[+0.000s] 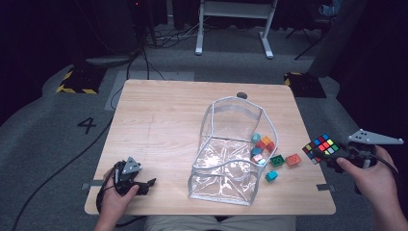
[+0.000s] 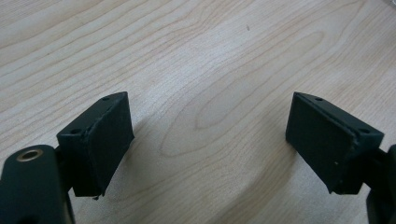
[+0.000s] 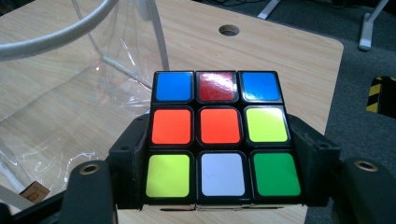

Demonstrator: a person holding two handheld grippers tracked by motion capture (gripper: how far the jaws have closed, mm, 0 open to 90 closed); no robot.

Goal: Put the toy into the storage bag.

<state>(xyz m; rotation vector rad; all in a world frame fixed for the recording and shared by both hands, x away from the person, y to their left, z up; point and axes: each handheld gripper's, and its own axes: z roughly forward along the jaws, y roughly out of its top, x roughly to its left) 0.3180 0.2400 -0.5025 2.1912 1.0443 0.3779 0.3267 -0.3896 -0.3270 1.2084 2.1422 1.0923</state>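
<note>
1. My right gripper has its two black jaws clamped on opposite sides of the puzzle cube, which is off the table, just past its right edge.
2. In the right gripper view the cube faces me with a blue, red, blue row on top, orange, orange, yellow-green in the middle, and yellow-green, white, green nearest.
3. My left gripper sits at the near left corner of the table, jaws spread wide with nothing between them; the left gripper view shows bare wood between the pads.
4. A clear plastic bag with white edging stands open in the middle of the table, well apart from the left gripper.
5. Small coloured blocks cluster at the bag's right wall; a green block, an orange block and a teal block lie on the wood just beside it, near the cube.
</note>
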